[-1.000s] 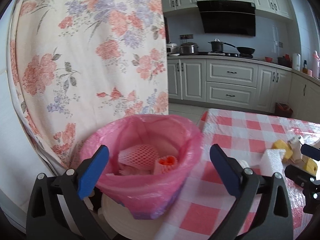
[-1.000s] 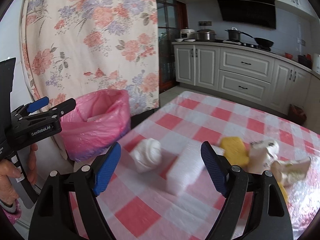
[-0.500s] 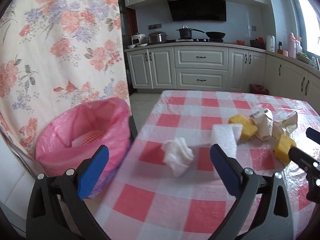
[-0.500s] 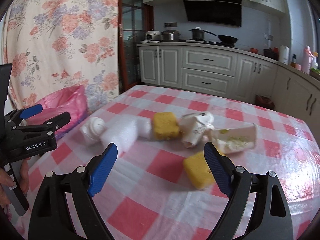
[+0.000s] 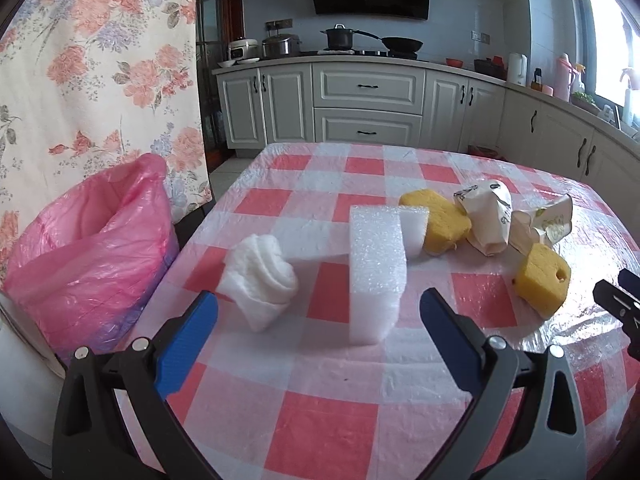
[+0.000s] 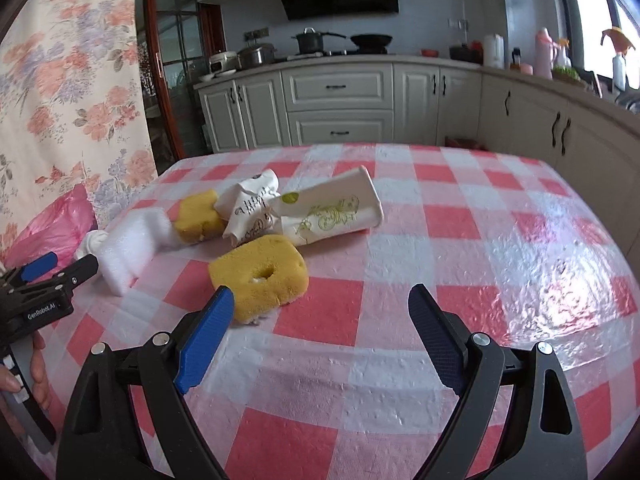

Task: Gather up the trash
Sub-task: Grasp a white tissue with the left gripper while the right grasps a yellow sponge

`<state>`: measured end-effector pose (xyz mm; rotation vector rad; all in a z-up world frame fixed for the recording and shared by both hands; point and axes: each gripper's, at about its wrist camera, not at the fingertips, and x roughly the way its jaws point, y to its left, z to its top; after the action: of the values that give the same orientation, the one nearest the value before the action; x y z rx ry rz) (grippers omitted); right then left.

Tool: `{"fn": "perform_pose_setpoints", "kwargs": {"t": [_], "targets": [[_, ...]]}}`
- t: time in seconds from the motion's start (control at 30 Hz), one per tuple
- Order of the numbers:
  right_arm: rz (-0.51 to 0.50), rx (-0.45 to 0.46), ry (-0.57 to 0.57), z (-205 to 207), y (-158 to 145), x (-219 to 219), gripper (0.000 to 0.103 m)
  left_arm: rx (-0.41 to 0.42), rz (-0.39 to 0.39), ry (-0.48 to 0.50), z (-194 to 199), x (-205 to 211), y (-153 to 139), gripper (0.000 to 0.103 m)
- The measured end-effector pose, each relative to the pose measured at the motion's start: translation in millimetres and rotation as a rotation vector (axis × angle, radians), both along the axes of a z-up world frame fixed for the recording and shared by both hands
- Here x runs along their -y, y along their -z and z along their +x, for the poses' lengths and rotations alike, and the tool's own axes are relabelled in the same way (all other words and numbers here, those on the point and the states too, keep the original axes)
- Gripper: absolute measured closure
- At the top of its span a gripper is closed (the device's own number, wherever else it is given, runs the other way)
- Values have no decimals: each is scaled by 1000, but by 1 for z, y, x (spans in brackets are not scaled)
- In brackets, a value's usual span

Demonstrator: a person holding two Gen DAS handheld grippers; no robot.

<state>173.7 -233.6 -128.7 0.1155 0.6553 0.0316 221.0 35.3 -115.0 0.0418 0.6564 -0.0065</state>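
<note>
Two spread claws [image 5: 318, 320] [image 6: 320, 320] above trash

The pink trash bag [image 5: 92, 248] interior is not visible in the left wrist view; in the right wrist view it is mostly cut off at the left edge. The right gripper [image 5: 624, 300] is cropped by the frame edge. The white foam block [image 6: 132, 244] partly hides the crumpled tissue [image 6: 93, 242].

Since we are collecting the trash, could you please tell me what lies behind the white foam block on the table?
Directly behind the white foam block sits a yellow sponge, touching its far end. Beyond that are a crumpled paper cup and a flattened one. Anything under the block is hidden.
</note>
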Motion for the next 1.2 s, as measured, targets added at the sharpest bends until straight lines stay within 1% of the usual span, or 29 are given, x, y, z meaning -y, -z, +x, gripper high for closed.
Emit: {"fn": "perform_pose_setpoints", "kwargs": {"t": [0.17,0.27,0.4,0.57,0.67,0.73,0.8,0.83,0.87,0.9,1.0,1.07,1.13,1.2], "targets": [[-15,-14,-14,14,1,-11,19,9,-18,-31,4,-15,-3,5],[-26,-40,-38,24,4,-23,19,-14,-36,-53,14,-33,0,5],[-26,-75,-26,40,7,-34,19,-33,-52,-70,25,-50,2,5],[-46,-128,-27,56,13,-48,19,-58,-52,-66,41,-62,7,5],[-58,-140,-29,61,16,-53,19,-69,-51,-61,51,-64,11,6],[-63,-145,-33,63,17,-56,19,-85,-56,-41,60,-61,13,13],[-65,-150,-32,64,17,-56,20,-109,-58,-19,67,-57,16,30],[-64,-151,-32,64,17,-55,25,-121,-63,-7,69,-55,18,35],[-59,-154,-34,65,17,-55,28,-129,-63,1,70,-53,19,44],[-54,-157,-34,65,18,-54,33,-136,-59,10,70,-50,20,54],[-45,-160,-32,66,18,-52,36,-142,-47,27,67,-45,22,69],[-43,-150,-35,64,17,-52,39,-139,-41,40,63,-42,22,76],[-45,-135,-41,62,15,-53,44,-123,-29,39,58,-40,20,77],[-54,-120,-49,60,12,-55,46,-115,-27,38,53,-38,19,79]]}}
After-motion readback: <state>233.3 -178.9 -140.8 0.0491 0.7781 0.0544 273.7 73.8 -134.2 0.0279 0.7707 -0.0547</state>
